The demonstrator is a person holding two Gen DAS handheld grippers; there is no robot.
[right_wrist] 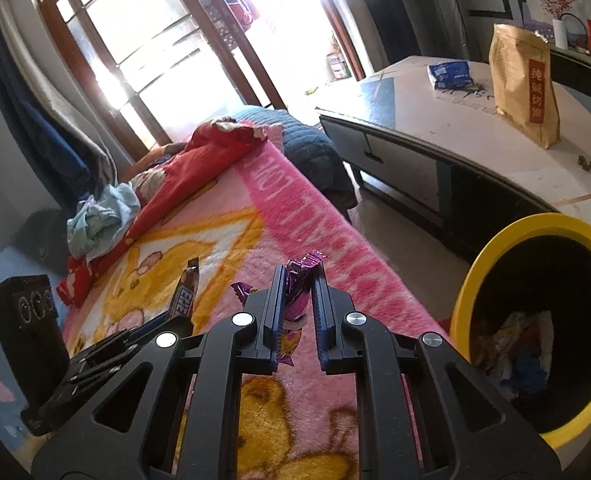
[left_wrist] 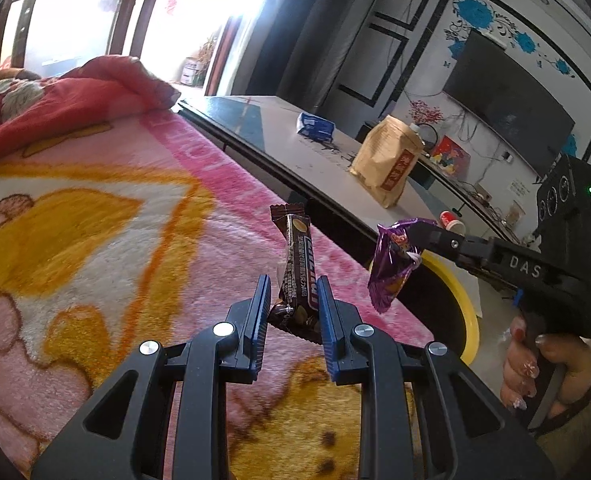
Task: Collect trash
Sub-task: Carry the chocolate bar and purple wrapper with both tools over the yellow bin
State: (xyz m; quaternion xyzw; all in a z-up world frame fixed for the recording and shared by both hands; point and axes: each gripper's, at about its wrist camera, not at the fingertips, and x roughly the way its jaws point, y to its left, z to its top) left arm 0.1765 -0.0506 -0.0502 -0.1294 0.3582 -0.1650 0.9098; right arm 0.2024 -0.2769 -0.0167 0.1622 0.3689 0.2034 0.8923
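Note:
My left gripper is shut on a brown chocolate bar wrapper, held upright above the pink blanket. My right gripper is shut on a purple snack wrapper, also above the blanket. In the left wrist view the right gripper holds the purple wrapper near the yellow-rimmed bin. In the right wrist view the bin stands to the right, with trash inside. The brown wrapper and left gripper show at left.
A low table behind the bin carries a tan paper bag and a blue packet. A red quilt and a light blue cloth lie at the bed's far end.

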